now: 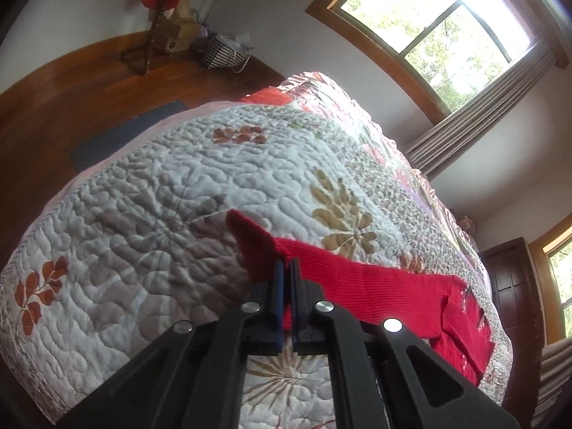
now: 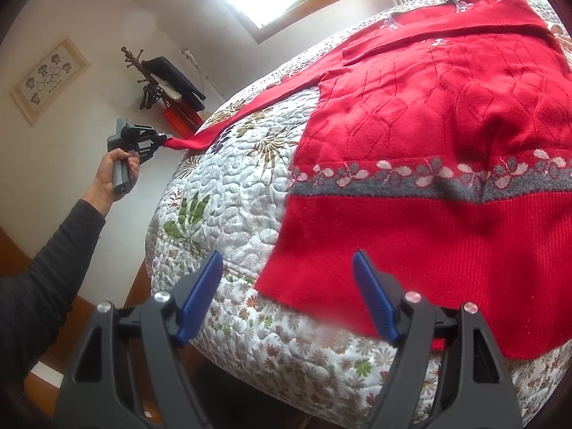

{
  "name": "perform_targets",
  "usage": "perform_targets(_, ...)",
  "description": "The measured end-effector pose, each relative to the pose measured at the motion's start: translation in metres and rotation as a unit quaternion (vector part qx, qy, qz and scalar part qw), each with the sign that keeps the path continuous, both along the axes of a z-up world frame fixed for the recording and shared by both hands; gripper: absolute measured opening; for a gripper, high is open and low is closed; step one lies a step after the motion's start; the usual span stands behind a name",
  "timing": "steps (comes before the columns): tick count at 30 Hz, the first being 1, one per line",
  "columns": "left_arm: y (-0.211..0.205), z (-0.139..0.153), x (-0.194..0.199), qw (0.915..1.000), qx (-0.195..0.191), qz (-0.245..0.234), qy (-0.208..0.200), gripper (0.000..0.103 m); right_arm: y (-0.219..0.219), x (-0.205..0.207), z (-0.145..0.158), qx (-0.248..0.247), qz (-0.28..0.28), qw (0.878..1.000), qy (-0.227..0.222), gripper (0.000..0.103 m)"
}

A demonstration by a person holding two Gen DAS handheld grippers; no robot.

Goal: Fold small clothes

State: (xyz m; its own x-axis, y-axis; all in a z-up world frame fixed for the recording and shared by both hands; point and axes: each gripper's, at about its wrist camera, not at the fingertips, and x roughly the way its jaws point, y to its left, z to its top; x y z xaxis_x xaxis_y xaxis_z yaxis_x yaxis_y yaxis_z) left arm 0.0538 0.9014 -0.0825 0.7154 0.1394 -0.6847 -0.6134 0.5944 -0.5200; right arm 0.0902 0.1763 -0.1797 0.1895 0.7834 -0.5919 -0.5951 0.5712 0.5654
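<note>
Quilted bed [image 2: 228, 207] bears red sweater [image 2: 429, 125]; left tongs [image 1: 287, 264] pinch its sleeve, right tongs [image 2: 286, 268] gape wide.

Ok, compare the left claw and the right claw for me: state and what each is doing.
1. The left claw is shut on the cuff of the sweater sleeve; the right claw is open and holds nothing.
2. The left claw pulls the sleeve out sideways, lifted off the quilt; the right claw hovers near the hem of the red sweater, apart from it.

Both have black frames with blue pads.
</note>
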Motion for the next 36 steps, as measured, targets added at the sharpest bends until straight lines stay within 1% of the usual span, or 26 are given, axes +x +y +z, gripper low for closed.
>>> perform_targets(3, -0.023, 0.034, 0.025, 0.9992, 0.018, -0.028, -0.022, 0.002, -0.003, 0.001, 0.001, 0.006, 0.0, 1.0, 0.0, 0.074)
perform_targets(7, -0.072, 0.071, 0.081, 0.995, 0.043, -0.084, -0.031, 0.002, -0.011, 0.004, 0.003, 0.014, -0.004, 1.0, 0.0, 0.074)
perform_targets(10, -0.114, 0.087, 0.131, 0.9901, 0.057, -0.125, -0.027, 0.002, -0.02, 0.008, 0.004, 0.019, -0.011, 1.0, 0.0, 0.074)
perform_targets(13, -0.159, 0.092, 0.184, 0.984, 0.068, -0.164, -0.016, 0.002, -0.033, 0.013, 0.005, 0.024, -0.021, 0.999, -0.001, 0.074)
perform_targets(15, -0.188, 0.087, 0.218, 0.9804, 0.068, -0.185, -0.005, 0.002, -0.043, 0.017, 0.005, 0.028, -0.031, 0.999, 0.0, 0.074)
perform_targets(17, -0.218, 0.076, 0.25, 0.9763, 0.069, -0.205, 0.008, 0.002, -0.054, 0.022, 0.005, 0.031, -0.04, 0.999, 0.0, 0.074)
perform_targets(22, -0.291, 0.032, 0.314, 0.9653, 0.058, -0.251, 0.04, 0.002, -0.08, 0.037, 0.0, 0.035, -0.063, 0.997, 0.006, 0.076)
perform_targets(27, -0.348, -0.03, 0.35, 0.9532, 0.054, -0.285, 0.085, 0.002, -0.102, 0.061, -0.003, 0.038, -0.071, 0.997, 0.019, 0.078)
perform_targets(29, -0.36, -0.051, 0.355, 0.9494, 0.055, -0.293, 0.099, 0.003, -0.107, 0.074, 0.003, 0.041, -0.065, 0.997, 0.02, 0.08)
perform_targets(30, -0.364, -0.057, 0.355, 0.9481, 0.051, -0.297, 0.101, 0.003, -0.107, 0.081, 0.007, 0.043, -0.058, 0.997, 0.018, 0.08)
perform_targets(31, -0.365, -0.06, 0.353, 0.9477, 0.045, -0.301, 0.097, 0.006, -0.107, 0.09, 0.014, 0.046, -0.05, 0.998, 0.015, 0.082)
perform_targets(32, -0.362, -0.06, 0.35, 0.9479, 0.04, -0.303, 0.089, 0.013, -0.105, 0.1, 0.021, 0.05, -0.041, 0.998, 0.012, 0.084)
perform_targets(33, -0.36, -0.056, 0.344, 0.9476, 0.036, -0.308, 0.078, 0.023, -0.102, 0.112, 0.029, 0.056, -0.03, 0.998, 0.009, 0.085)
perform_targets(34, -0.355, -0.048, 0.337, 0.948, 0.032, -0.311, 0.061, 0.031, -0.098, 0.124, 0.038, 0.063, -0.02, 0.998, 0.008, 0.086)
perform_targets(35, -0.348, -0.038, 0.327, 0.9491, 0.028, -0.311, 0.04, 0.046, -0.094, 0.139, 0.046, 0.072, -0.01, 0.997, 0.011, 0.086)
perform_targets(36, -0.34, -0.028, 0.318, 0.9499, 0.026, -0.311, 0.023, 0.054, -0.085, 0.156, 0.053, 0.083, 0.002, 0.996, 0.016, 0.087)
